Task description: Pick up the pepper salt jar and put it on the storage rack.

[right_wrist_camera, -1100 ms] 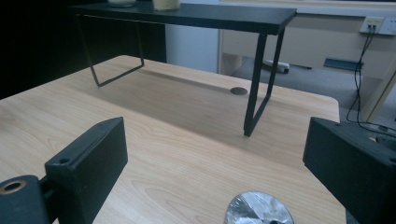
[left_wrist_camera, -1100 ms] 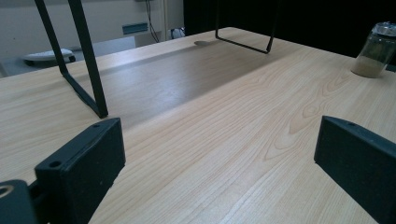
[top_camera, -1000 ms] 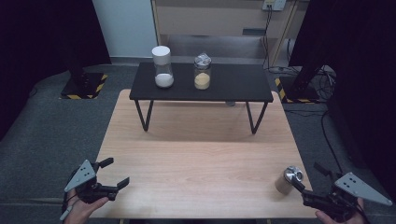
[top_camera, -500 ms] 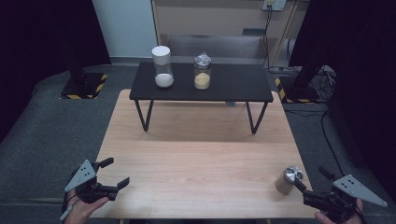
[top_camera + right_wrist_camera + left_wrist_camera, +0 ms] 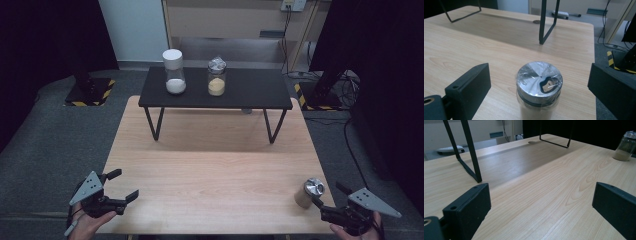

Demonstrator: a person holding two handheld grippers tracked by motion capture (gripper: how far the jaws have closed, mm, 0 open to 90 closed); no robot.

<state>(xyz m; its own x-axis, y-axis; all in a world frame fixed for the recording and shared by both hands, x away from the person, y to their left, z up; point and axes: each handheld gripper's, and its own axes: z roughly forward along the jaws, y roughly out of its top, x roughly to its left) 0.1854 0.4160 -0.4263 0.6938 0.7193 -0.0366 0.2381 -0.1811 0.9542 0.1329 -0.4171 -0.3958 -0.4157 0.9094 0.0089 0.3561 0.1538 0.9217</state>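
Observation:
A small glass jar (image 5: 309,193) with a shiny metal lid and tan powder stands near the wooden table's front right corner. My right gripper (image 5: 327,196) is open just behind it, and in the right gripper view the jar (image 5: 539,86) sits low between the wide-apart jaws of that gripper (image 5: 539,75), touching neither. My left gripper (image 5: 124,184) is open at the front left corner, holding nothing. In the left gripper view, the left gripper (image 5: 541,195) hovers over bare wood, with the jar (image 5: 625,146) far off.
A low black metal stand (image 5: 250,90) straddles the far half of the wooden table (image 5: 210,170). On it stand a white-lidded jar of white powder (image 5: 174,72) and a silver-lidded jar of yellow powder (image 5: 216,76). Cables lie on the floor at right.
My right gripper has edged slightly left toward the jar. The left gripper and the jars have stayed put.

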